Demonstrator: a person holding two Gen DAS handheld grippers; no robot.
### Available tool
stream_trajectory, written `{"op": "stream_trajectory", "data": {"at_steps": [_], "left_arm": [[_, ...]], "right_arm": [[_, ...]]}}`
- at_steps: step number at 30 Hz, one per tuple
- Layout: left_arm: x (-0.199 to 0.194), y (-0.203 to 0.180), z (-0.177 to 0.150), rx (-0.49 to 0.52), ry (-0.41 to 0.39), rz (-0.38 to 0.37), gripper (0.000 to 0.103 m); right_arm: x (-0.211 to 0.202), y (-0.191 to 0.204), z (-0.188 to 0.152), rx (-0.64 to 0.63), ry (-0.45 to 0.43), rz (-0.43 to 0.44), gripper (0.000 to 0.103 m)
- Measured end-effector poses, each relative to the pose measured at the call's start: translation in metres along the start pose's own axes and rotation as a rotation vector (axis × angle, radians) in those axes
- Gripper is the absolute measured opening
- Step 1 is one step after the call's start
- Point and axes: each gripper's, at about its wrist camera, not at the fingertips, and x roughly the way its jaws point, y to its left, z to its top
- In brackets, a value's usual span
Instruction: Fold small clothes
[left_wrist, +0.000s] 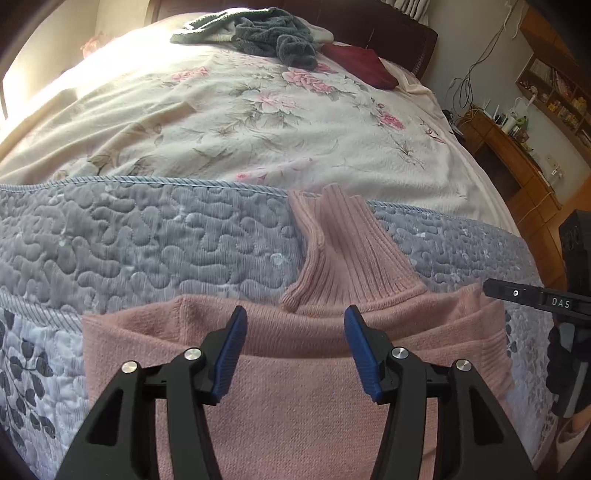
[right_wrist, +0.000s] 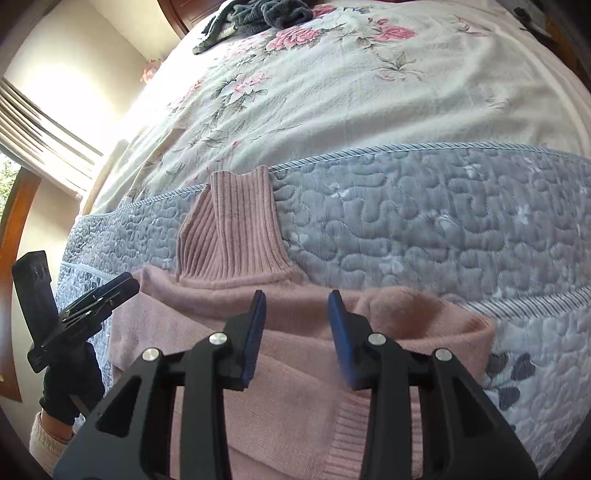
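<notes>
Handling: pink turtleneck sweater looks soft, floppy; pinch folded shoulder edges.
Grippers: left gripper, right gripper both agape, empty.

Both wrist cams sit low and close over the pink sweater, looking forward along their jaws toward the headboard. Left cam faces up the bed, slightly rightward; right cam slightly leftward. Shared: sweater collar, blue quilt, floral sheet, each other's gripper.
</notes>
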Motion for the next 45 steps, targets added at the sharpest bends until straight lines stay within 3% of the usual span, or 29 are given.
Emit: {"op": "stream_trajectory", "data": {"at_steps": [7,16,18,19,21,31,35,38,43,44,45], "left_arm": [[0.061,-0.007,0.042,-0.022,0.065,-0.024,0.056],[0.109,-0.002,0.056,-0.066,0.124,-0.076,0.053],[0.114,-0.001,0.054,-0.077,0.132,-0.088,0.021],[0.114,0.0,0.054,-0.08,0.133,-0.109,0.017],[0.107,0.0,0.053,-0.086,0.102,-0.145,0.013],[0.012,-0.011,0.027,0.056,-0.114,-0.288,0.012],[-0.023,-0.017,0.007,0.105,-0.184,-0.324,0.012],[-0.04,-0.017,-0.012,0.12,-0.198,-0.354,0.012],[-0.034,-0.019,-0.041,0.147,-0.13,-0.324,0.012],[-0.032,-0.018,-0.043,0.144,-0.123,-0.306,0.014],[-0.029,-0.016,-0.043,0.137,-0.115,-0.283,0.026]], "right_arm": [[0.066,0.013,0.049,-0.018,0.053,-0.013,0.036],[0.115,0.025,0.073,-0.021,0.07,-0.014,0.037],[0.12,0.027,0.074,-0.03,0.072,0.015,0.016],[0.12,0.026,0.074,-0.026,0.078,0.033,0.008],[0.109,0.027,0.072,-0.035,0.038,0.039,0.007],[0.012,0.034,0.024,-0.166,-0.143,0.144,0.007],[-0.011,0.04,-0.01,-0.236,-0.174,0.124,0.007],[-0.02,0.043,-0.036,-0.273,-0.173,0.123,0.007],[-0.015,0.054,-0.074,-0.353,-0.147,0.071,0.007],[-0.011,0.054,-0.079,-0.359,-0.135,0.061,0.007],[-0.007,0.054,-0.082,-0.361,-0.126,0.05,0.007]]}}
